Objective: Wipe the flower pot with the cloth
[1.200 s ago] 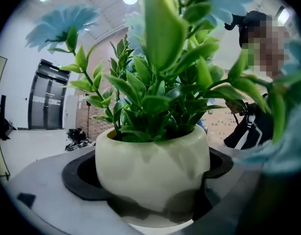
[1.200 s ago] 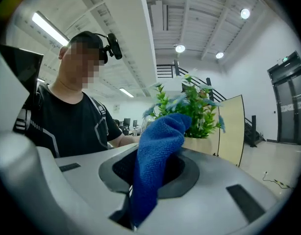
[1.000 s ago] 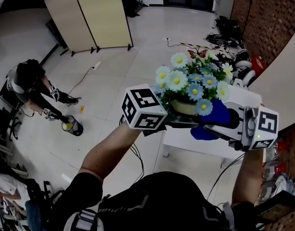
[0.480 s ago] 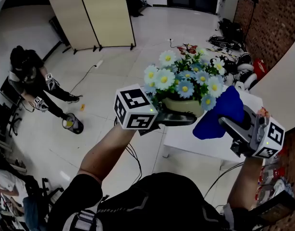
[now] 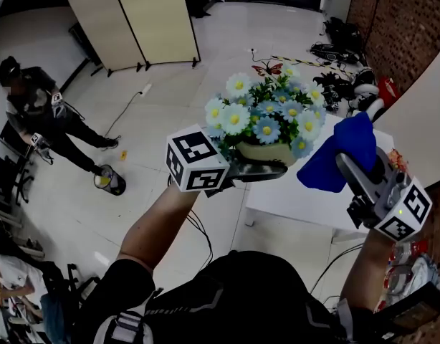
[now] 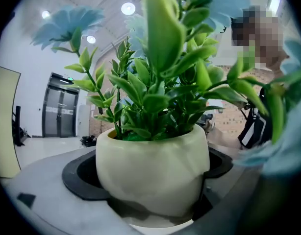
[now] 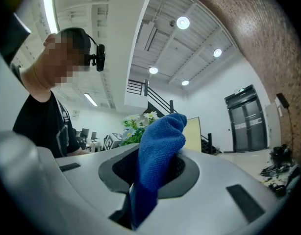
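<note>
The left hand-held gripper [image 5: 257, 172] clamps the pot [image 5: 266, 153] aloft over the surface [image 5: 292, 198], leaving its side exposed. The right hand-held gripper [image 5: 349, 169] pinches the cloth [image 5: 342, 153] just beside it, seemingly poised to wipe.

Bright, even indoor light fills the head view; the glossy white floor [image 5: 170, 99] gives back a pale sheen with only faint shadows, and the wide lens bends the beige folding screen [image 5: 145, 20] near the top edge. Both gripper views are fisheye, ringed by dark corners. In the left gripper view round ceiling lamps [image 6: 128, 8] glare overhead; the cream ceramic flower pot [image 6: 153, 175] is fairly sharp, with soft shade beneath it, while the nearest green plastic leaves [image 6: 163, 33] and pale blue fabric flowers [image 6: 67, 22] are blurred. In the right gripper view a white strip light [image 7: 48, 13] flares at upper left; the blue terry cloth [image 7: 158, 155] is crisp, the foreground soft.
</note>
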Demonstrator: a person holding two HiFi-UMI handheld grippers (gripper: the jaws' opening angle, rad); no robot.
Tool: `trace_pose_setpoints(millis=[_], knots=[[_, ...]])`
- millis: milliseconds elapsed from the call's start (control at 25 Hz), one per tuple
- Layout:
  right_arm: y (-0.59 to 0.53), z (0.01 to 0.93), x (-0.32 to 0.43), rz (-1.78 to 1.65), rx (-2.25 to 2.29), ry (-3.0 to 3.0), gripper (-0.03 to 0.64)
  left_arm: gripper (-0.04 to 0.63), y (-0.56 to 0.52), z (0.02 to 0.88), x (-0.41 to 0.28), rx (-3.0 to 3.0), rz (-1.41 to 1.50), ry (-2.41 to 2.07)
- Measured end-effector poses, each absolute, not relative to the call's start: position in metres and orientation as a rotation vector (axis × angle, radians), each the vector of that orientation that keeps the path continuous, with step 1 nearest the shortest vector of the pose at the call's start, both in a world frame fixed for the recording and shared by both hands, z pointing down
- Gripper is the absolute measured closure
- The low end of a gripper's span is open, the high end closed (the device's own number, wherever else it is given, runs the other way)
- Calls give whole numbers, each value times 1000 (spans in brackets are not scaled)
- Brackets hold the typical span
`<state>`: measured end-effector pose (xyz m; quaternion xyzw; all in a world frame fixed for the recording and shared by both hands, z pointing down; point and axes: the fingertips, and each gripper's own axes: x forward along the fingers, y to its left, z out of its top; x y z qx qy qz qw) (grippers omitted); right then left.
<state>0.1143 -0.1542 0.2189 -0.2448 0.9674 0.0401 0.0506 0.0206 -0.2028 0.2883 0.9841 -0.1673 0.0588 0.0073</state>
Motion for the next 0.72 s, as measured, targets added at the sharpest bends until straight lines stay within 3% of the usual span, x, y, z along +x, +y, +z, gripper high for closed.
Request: trace_pose_setpoints(millis=[400, 720], knots=[[-174, 290, 105, 61, -1101, 2910, 540, 26, -229, 395, -5, 3053, 279, -560], [-186, 333, 101, -27, -1119, 2830, 540, 26, -250, 505, 3, 3048, 298, -468]])
